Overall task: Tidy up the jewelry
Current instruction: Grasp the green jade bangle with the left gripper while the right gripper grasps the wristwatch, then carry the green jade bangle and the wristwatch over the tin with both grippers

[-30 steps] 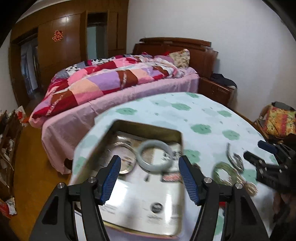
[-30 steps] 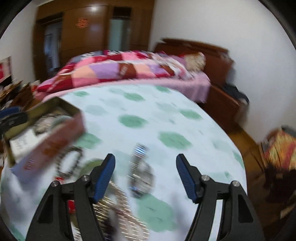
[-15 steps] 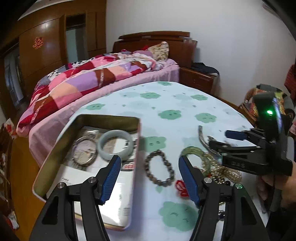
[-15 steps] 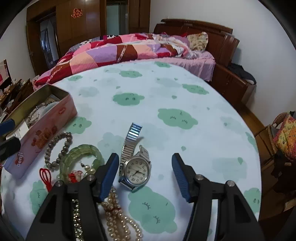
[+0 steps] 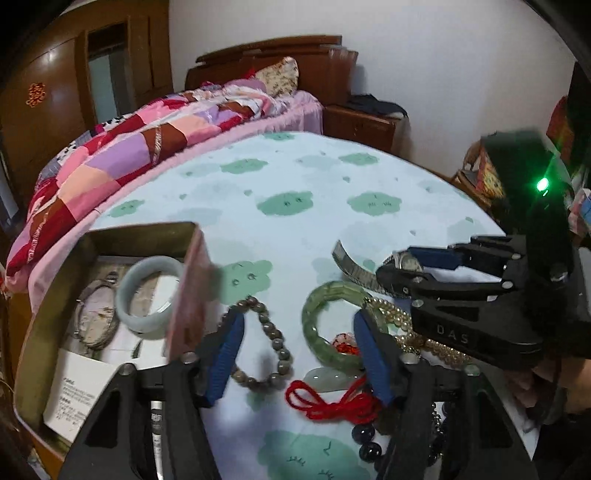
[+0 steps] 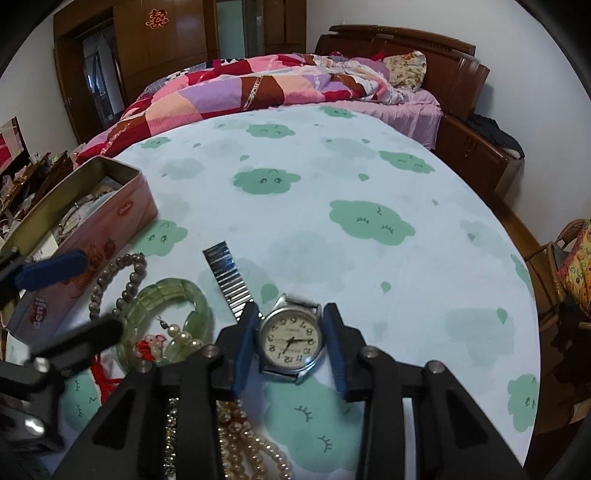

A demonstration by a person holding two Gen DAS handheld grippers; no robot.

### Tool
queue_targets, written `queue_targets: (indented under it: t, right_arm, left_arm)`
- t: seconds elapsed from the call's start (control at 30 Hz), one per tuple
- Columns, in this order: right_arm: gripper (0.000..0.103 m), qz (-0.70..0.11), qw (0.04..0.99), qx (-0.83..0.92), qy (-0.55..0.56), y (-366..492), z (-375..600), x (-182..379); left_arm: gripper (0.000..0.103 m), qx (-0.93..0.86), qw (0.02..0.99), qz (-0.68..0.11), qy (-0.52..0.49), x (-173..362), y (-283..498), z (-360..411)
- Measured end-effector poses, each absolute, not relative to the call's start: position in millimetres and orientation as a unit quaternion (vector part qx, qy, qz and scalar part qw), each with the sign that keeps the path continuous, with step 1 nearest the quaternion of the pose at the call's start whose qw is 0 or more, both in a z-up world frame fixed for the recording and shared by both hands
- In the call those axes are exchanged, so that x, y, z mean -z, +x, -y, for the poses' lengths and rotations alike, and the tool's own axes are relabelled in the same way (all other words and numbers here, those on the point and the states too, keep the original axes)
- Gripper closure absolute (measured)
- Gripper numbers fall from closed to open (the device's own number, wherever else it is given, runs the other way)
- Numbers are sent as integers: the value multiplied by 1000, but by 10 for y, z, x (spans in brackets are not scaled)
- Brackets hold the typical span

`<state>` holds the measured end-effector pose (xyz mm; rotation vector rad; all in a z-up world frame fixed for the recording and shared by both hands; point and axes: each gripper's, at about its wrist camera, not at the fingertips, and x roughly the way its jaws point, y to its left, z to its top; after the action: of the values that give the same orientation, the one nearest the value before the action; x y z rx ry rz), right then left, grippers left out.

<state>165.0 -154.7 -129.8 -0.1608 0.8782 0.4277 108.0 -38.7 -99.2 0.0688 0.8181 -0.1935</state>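
Where right tool (image 6: 291, 343) brackets watch (image 6: 291, 338), side reads "DAS" (image 5: 452, 336)

Pearl necklace (image 6: 240, 439) cut off (bottom edge); tin (image 5: 48, 332) contents partly hidden.

I read "DAS" on the right gripper (image 5: 408, 267) body, hour numerals 1–12 on the watch (image 6: 291, 338) dial, a red double-happiness sign (image 6: 154, 18) on the wardrobe.

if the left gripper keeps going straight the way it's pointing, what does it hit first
Most likely the brown bead bracelet, which lies on the tablecloth between the open left gripper fingers. The green bangle sits just right of that line, near the right finger. Depth is hard to judge through the fisheye.
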Motion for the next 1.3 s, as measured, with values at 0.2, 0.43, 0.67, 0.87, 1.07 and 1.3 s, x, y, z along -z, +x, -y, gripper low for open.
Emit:
queue_targets:
  t: [0.2, 0.43, 0.67, 0.87, 1.07, 1.3]
  right_arm:
    - [65, -421, 880, -208, -77, 1655, 1542, 1300]
    - [65, -417, 882, -208, -76, 1649, 1548, 1287]
    - [65, -397, 893, -203, -59, 1611, 1623, 1218]
    - [65, -378, 902, -199, -58, 1563, 1635, 1159]
    - [65, -355, 913, -195, -54, 1521, 1664, 1097]
    - [65, -335, 920, -195, -50, 1484, 1692, 1051]
  left_arm:
    - [65, 112, 900, -422, 21, 1104, 1139, 413]
    - [97, 120, 896, -428, 8, 1165, 1171, 382]
    - [97, 118, 908, -402, 10, 1088, 1076, 368]
    - [97, 112, 919, -379, 1, 995, 990, 332]
    - [97, 97, 930, -354, 5, 904, 929, 306]
    - [97, 87, 935, -343, -4, 888, 915, 252]
